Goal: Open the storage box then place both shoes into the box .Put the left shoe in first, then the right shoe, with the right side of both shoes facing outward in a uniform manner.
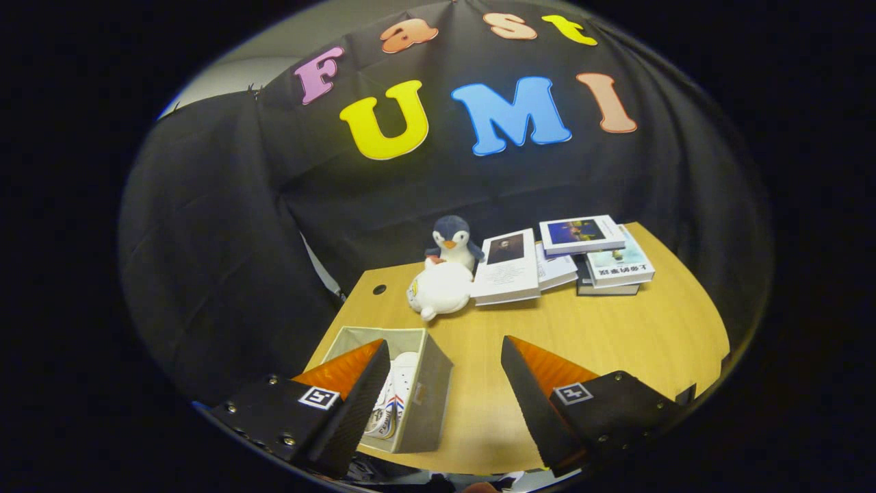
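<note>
A grey fabric storage box [428, 397] stands open on the wooden table [616, 342], under and just beyond my left finger [356, 383]. White shoes [397, 400] with red and blue stripes lie inside it, partly hidden by that finger; I cannot tell how many. My gripper [445, 383] hangs above the table's near side, open, with nothing between its fingers. The right finger [540, 390] is over bare table, to the right of the box.
Beyond the box sit a white plush toy [441, 287] and a penguin plush [452, 239]. Several books [568, 263] lie spread at the table's far side. A cable hole [379, 289] marks the far left corner.
</note>
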A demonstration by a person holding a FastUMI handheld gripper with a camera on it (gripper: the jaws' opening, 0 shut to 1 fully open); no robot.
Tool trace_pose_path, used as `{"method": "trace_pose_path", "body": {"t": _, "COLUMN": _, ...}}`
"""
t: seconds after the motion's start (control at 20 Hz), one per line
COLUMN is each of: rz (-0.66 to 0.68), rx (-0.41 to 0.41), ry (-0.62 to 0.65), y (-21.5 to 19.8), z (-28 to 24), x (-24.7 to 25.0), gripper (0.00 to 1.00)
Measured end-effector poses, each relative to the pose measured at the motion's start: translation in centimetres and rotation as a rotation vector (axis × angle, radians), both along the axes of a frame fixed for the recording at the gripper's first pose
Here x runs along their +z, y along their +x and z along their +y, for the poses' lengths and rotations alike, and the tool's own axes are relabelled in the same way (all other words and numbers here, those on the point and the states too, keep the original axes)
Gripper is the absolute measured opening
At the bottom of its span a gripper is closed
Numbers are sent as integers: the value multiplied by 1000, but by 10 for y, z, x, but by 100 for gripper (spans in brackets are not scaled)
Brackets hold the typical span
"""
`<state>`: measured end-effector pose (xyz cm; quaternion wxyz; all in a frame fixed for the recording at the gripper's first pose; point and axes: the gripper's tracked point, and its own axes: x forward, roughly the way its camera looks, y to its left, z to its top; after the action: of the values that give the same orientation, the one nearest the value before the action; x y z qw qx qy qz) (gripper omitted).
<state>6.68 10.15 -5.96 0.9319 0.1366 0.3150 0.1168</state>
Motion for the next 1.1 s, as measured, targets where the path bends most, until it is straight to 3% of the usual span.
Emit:
{"method": "trace_pose_path", "body": {"t": 0.55, "rz": -265, "rx": -155, "ry": -127, "y": -13, "z": -117, "x": 47, "gripper": 98}}
{"method": "trace_pose_path", "body": {"t": 1.1, "rz": -325, "rx": -190, "ry": -155, "y": -12, "z": -145, "x": 60, "gripper": 98}}
